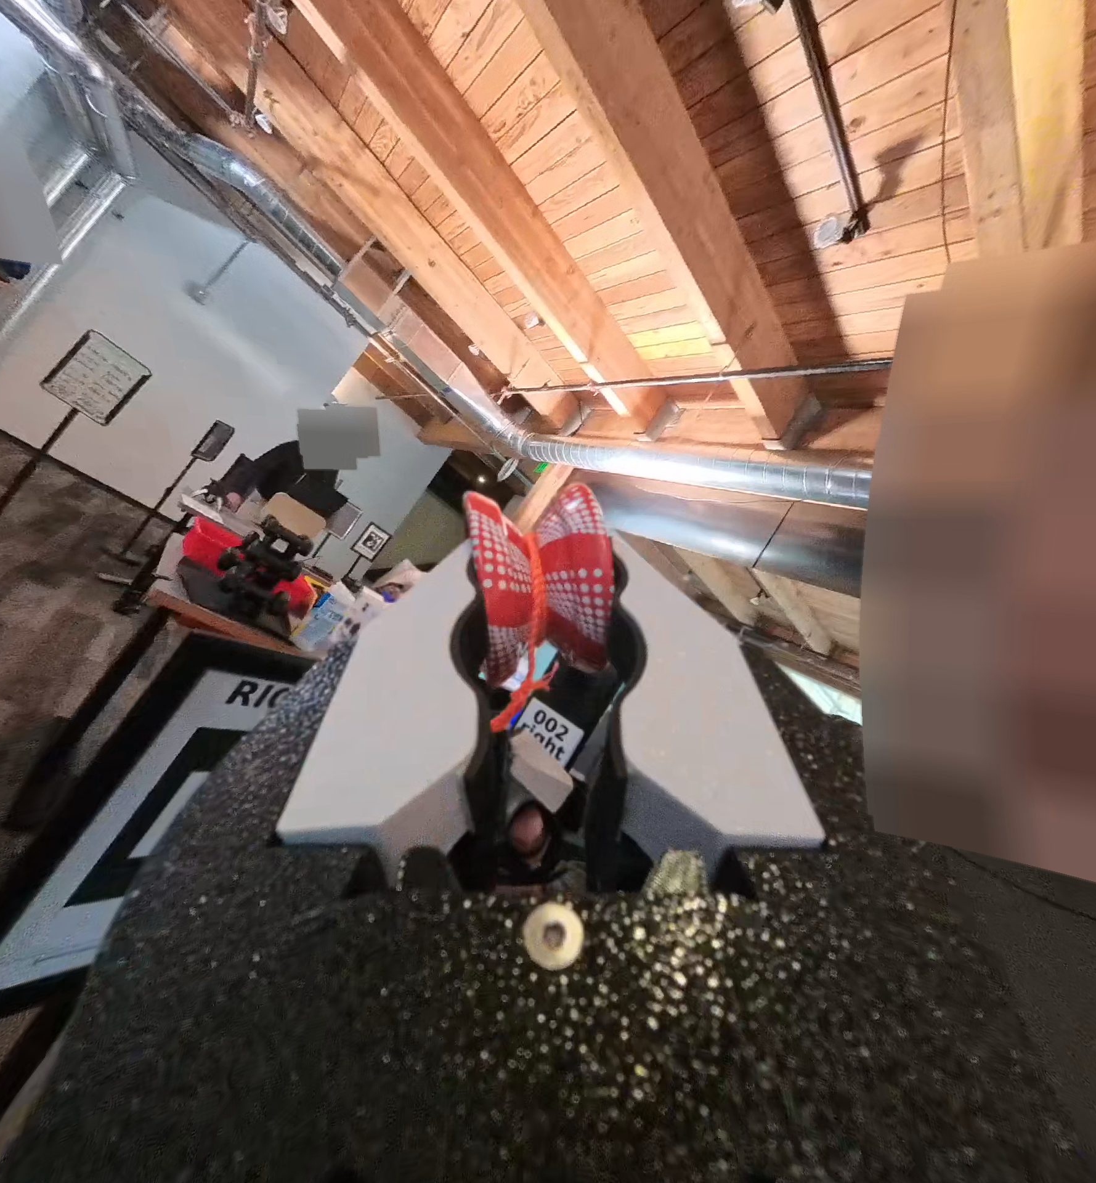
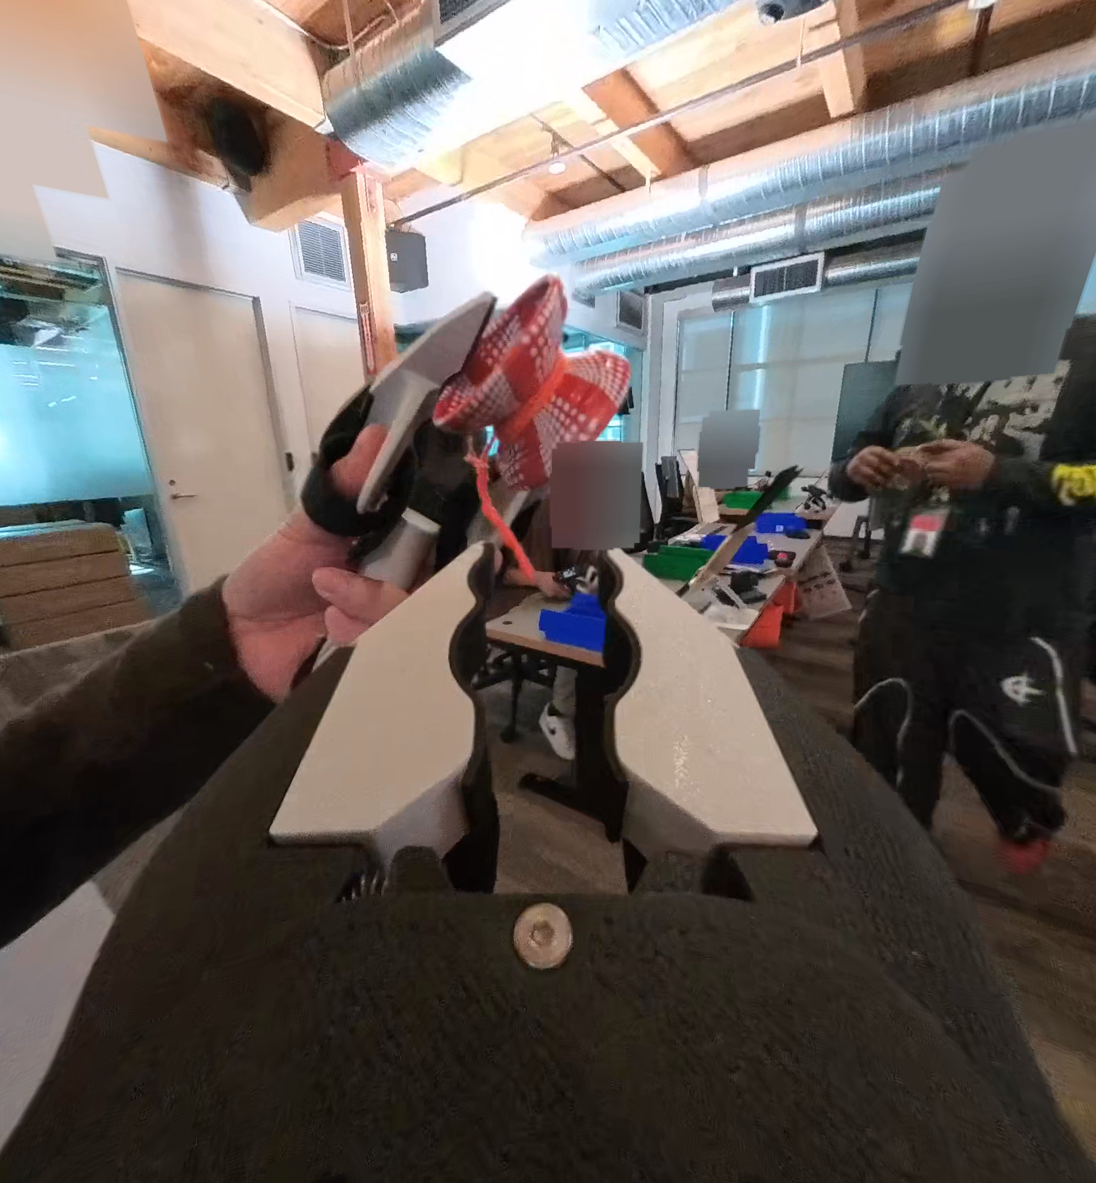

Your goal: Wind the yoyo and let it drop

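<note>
Two grippers: I hold one in each hand, both raised in the air, over no worktop.
Left gripper: my fingers are closed on the yoyo, pressing on its two flared halves near my tips.
Yoyo: red with white dots, its groove facing my left camera, held high against the wooden ceiling.
String: orange, wound round the axle, with a short tail hanging down towards my right gripper.
Right gripper: my fingers stand narrowly apart; the string's end reaches my tips, but I cannot tell whether they pinch it.
Left hand: bare, dark-sleeved, gripping the left gripper's handle.
Beyond: a silver duct and tables with blue bins.
</note>
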Action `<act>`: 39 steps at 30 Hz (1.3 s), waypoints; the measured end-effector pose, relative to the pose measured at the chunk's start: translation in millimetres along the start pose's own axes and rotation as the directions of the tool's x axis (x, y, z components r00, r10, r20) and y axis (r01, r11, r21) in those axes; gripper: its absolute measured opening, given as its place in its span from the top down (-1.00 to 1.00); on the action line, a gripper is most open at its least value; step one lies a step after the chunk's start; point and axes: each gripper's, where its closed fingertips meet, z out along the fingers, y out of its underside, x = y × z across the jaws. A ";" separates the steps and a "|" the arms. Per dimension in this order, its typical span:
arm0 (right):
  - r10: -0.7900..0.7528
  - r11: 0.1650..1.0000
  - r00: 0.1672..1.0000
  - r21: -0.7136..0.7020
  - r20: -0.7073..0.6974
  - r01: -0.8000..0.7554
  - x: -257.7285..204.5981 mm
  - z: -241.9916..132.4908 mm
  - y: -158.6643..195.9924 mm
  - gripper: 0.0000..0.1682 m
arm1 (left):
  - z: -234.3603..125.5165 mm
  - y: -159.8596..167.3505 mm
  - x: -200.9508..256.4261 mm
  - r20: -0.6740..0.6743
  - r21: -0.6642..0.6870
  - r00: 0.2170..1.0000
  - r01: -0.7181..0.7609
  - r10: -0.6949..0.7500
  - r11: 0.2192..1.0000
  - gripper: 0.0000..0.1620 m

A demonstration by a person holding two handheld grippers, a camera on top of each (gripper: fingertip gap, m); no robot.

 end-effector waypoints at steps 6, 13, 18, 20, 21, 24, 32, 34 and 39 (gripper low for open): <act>-0.137 0.991 0.991 0.006 0.001 0.137 -15.2 16.3 0.8 0.78 | 1.5 4.7 1.3 0.000 -0.001 1.000 0.000 0.000 1.000 0.61; -0.191 0.982 0.982 -0.014 -0.010 0.191 -19.2 22.2 5.2 0.92 | -1.7 5.5 0.9 0.028 0.007 0.999 -0.017 0.017 1.000 0.62; -0.277 0.961 0.957 -0.040 -0.082 0.275 -13.2 20.8 6.0 1.00 | -14.4 -2.0 0.4 0.051 0.074 0.998 -0.044 0.040 0.996 0.62; -0.299 0.954 0.948 -0.062 -0.112 0.293 -4.3 21.1 4.4 1.00 | -21.0 -6.6 -4.2 0.098 0.120 0.992 -0.089 0.078 0.989 0.62; -0.318 0.947 0.940 -0.081 -0.123 0.310 0.2 22.7 3.9 1.00 | -25.4 -8.4 -8.7 0.132 0.138 0.986 -0.116 0.098 0.984 0.62; -0.439 0.897 0.888 -0.129 -0.136 0.424 7.9 36.8 -2.0 1.00 | -35.4 -14.0 -15.1 0.187 0.213 0.969 -0.198 0.159 0.957 0.62; -0.759 0.651 0.646 -0.109 -0.077 0.752 7.3 123.4 -67.0 1.00 | -49.7 -97.1 -3.7 0.294 0.400 0.889 -0.448 0.351 0.800 0.62; -0.815 0.579 0.571 -0.092 -0.097 0.810 9.3 145.2 -90.8 1.00 | -58.1 -118.8 -11.2 0.385 0.368 0.853 -0.493 0.354 0.788 0.12; -0.857 0.499 0.513 -0.165 0.053 0.851 15.7 179.4 -63.0 1.00 | -174.4 -102.9 -58.7 0.779 0.185 0.550 -0.661 0.302 0.727 -0.44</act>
